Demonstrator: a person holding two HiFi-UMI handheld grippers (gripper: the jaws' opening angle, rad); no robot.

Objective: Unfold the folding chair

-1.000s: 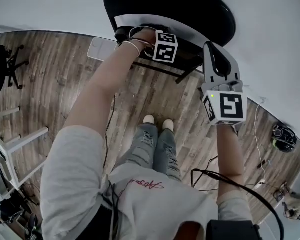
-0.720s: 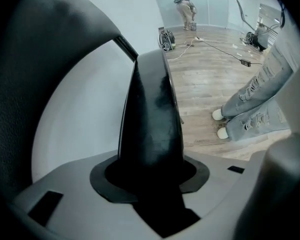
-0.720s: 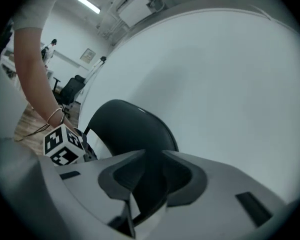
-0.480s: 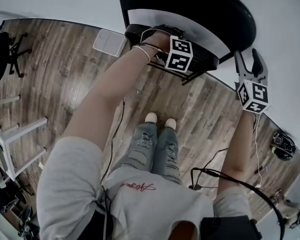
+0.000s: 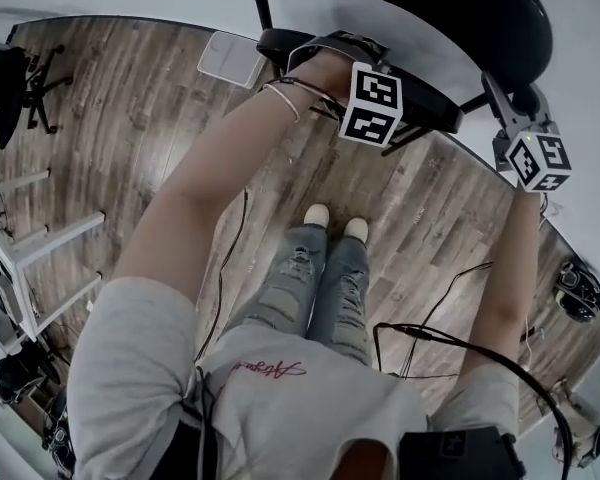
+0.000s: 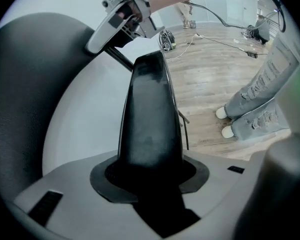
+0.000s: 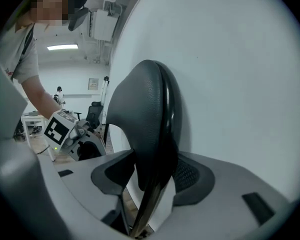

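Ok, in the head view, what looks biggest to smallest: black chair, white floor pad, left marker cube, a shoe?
1. black chair
2. white floor pad and left marker cube look alike; the cube is nearer the camera, so no ranking.
3. shoe

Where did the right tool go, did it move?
Yes. The right tool swung from over the floor onto the folding chair's right edge; its jaws have just been opening, the edge between them.
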